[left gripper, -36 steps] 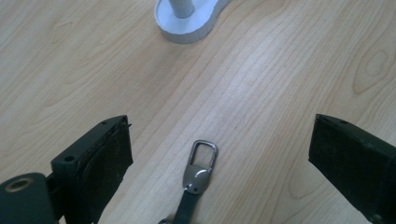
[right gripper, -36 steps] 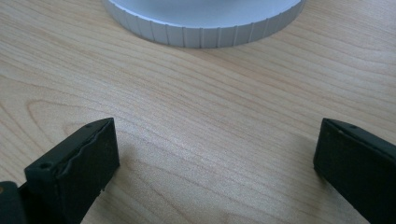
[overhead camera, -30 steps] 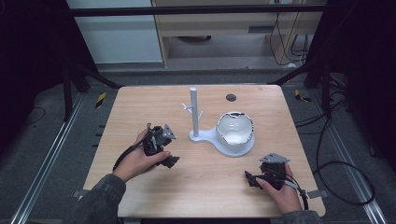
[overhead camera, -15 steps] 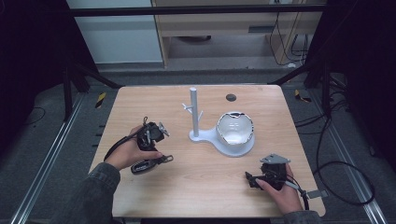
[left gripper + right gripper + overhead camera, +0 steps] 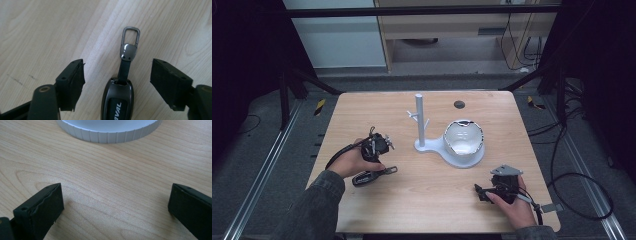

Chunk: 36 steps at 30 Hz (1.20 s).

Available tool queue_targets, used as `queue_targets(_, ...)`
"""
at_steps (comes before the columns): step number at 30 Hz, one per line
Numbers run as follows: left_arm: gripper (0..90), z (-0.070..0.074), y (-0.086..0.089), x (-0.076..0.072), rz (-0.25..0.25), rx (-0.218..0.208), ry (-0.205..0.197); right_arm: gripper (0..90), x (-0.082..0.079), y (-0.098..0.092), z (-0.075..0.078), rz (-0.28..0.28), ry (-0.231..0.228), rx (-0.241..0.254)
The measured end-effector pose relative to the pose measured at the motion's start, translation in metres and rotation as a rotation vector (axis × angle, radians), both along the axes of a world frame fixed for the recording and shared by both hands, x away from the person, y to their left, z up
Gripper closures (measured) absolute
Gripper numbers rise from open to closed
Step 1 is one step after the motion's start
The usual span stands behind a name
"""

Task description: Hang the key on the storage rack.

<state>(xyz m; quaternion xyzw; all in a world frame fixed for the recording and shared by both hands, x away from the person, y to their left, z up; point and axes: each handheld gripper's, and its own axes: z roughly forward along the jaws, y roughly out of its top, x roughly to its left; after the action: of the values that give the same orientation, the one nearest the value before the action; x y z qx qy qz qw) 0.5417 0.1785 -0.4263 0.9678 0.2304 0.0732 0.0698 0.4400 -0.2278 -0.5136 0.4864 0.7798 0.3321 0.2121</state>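
Your left tongs [image 5: 117,82] now sit lower and nearer to you than a second ago, astride the dark key fob [image 5: 117,102] that lies flat on the wooden table [image 5: 422,200]. Their jaws have just been closing, yet both pads [image 5: 71,82] stand clear of the fob, with bare wood on either side, so nothing is gripped. That suggests a pickup is under way and only the squeeze remains. The fob's short strap and metal clip [image 5: 130,41] reach out ahead of the jaws, past the pads. Your right tongs [image 5: 115,207] rest on the table with jaws spread wide and nothing between them, seemingly in the same spot as in both earlier views. Just beyond them is the ribbed edge of the white stand [image 5: 447,150]. The stand's round dish [image 5: 464,137] lies between the two tongs and farther out; it looks empty, though glare hides part of its floor. The post [image 5: 419,117] beside it has bare pegs.
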Motion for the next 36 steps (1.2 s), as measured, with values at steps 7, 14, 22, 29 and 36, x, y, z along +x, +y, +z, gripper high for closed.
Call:
queue_targets(7, 34.6, -0.014, -0.003, -0.001, -0.041, 0.022, 0.036, 0.4, 0.0, 0.0, 0.0, 0.0, 0.0, -0.001)
queue_targets(14, 42.1, -0.022, -0.004, -0.001, -0.078, 0.041, 0.052, 0.4, 0.0, 0.0, 0.0, -0.002, 0.002, 0.0)
queue_targets(22, 48.6, -0.026, -0.001, -0.001, -0.069, 0.056, 0.053, 0.4, 0.0, 0.0, 0.0, -0.002, 0.002, 0.001)
queue_targets(29, 54.2, -0.03, 0.001, 0.0, -0.053, 0.069, 0.065, 0.4, 0.0, 0.0, 0.0, -0.003, 0.002, 0.001)
queue_targets(36, 60.3, -0.031, 0.0, 0.0, -0.065, 0.061, 0.059, 0.4, 0.0, 0.0, 0.0, -0.002, 0.002, 0.002)
